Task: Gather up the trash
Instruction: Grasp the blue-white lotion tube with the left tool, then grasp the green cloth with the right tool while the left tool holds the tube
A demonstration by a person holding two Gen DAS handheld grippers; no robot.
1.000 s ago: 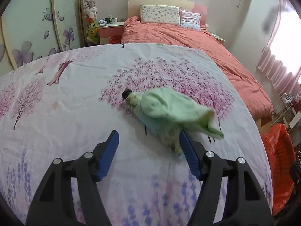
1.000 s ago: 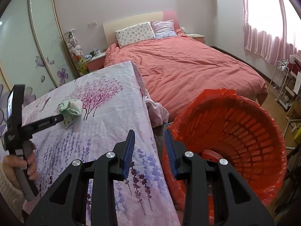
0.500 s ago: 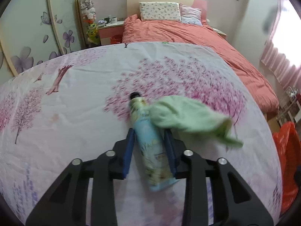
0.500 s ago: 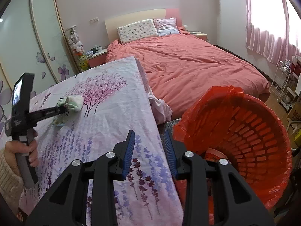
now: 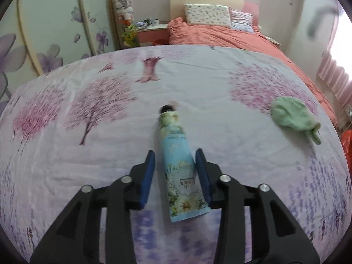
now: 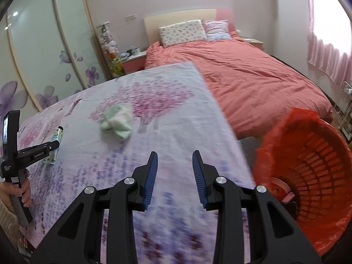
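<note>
A pale blue floral tube [image 5: 179,158] with a black cap lies between the fingers of my left gripper [image 5: 175,169], which is shut on it over the floral bedsheet [image 5: 88,132]. A crumpled green cloth [image 5: 291,114] lies apart to the right. In the right wrist view the tube [image 6: 55,145] and left gripper [image 6: 51,146] are at the left, the cloth [image 6: 117,122] in the middle. My right gripper [image 6: 175,171] is open and empty above the sheet. A red-lined basket [image 6: 308,176] stands at the right.
A bed with a salmon duvet [image 6: 253,81] and pillows is behind. A wardrobe with flower decals [image 6: 44,55] is at the left. A nightstand [image 6: 132,59] stands by the headboard. A hand [image 6: 19,191] holds the left gripper's handle.
My left gripper shut on the tube and dragged it left, out from under the green cloth. My right gripper opened wider and swung left over the sheet, away from the basket.
</note>
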